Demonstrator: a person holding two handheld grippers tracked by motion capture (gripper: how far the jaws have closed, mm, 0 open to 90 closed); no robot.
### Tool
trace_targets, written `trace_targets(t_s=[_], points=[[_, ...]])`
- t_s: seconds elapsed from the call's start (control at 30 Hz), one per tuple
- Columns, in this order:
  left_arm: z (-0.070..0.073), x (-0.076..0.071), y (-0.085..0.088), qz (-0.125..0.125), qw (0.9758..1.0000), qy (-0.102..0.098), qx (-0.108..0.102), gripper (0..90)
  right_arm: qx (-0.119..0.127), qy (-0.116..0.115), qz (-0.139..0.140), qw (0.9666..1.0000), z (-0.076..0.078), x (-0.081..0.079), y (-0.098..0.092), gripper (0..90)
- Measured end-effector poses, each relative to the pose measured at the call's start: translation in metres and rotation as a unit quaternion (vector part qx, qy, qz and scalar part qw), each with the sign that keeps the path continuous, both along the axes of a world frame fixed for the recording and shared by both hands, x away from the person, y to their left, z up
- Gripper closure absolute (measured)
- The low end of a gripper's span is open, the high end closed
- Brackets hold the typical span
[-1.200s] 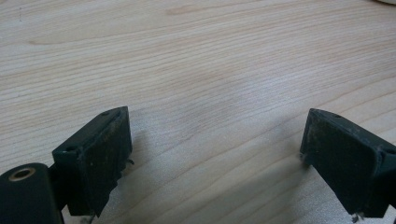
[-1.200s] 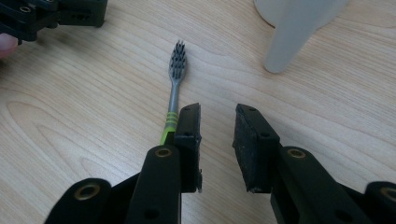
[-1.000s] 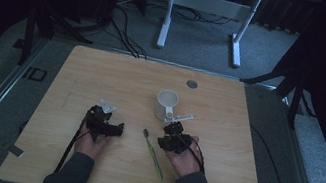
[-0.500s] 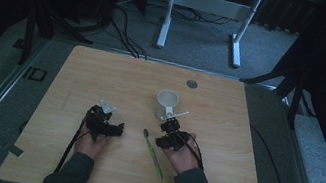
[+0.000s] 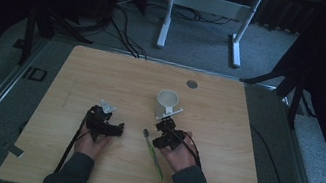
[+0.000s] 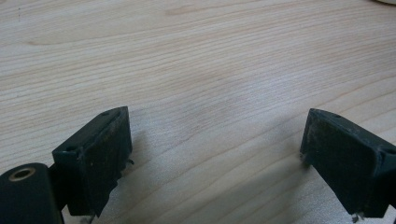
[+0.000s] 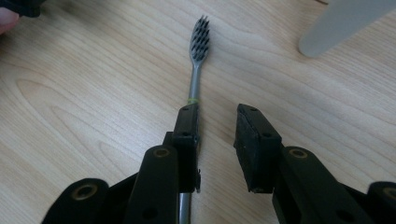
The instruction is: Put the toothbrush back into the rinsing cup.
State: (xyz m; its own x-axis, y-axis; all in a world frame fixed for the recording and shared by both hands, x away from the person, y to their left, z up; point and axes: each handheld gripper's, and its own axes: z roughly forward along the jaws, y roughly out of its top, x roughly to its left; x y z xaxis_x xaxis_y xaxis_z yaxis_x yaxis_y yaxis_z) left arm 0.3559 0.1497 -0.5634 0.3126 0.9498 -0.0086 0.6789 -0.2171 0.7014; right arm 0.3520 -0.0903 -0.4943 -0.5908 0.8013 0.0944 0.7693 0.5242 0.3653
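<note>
Toothbrush (image 5: 153,151) lies flat on the wooden desk (image 5: 242,151), just in front of the white cup (image 5: 167,103), bristles toward the cup. Right claw (image 7: 215,140) sits low over its handle, one jaw resting above the handle, jaws narrowly parted and gripping nothing. Left claw (image 6: 215,149), well left of the toothbrush, stands wide over bare wood.

Matt wood-grain table (image 6: 196,56), plastic toothbrush (image 7: 195,81) w/ dark bristles.
</note>
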Motion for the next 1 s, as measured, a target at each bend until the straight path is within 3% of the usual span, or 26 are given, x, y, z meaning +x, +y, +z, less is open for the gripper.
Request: trace_targets(t_s=[1.0], points=[[0.000, 0.000, 0.000, 0.000, 1.0000, 0.000, -0.001, 9.1, -0.037, 0.023, 0.023, 0.9988, 0.006, 0.004, 0.021, 69.9]])
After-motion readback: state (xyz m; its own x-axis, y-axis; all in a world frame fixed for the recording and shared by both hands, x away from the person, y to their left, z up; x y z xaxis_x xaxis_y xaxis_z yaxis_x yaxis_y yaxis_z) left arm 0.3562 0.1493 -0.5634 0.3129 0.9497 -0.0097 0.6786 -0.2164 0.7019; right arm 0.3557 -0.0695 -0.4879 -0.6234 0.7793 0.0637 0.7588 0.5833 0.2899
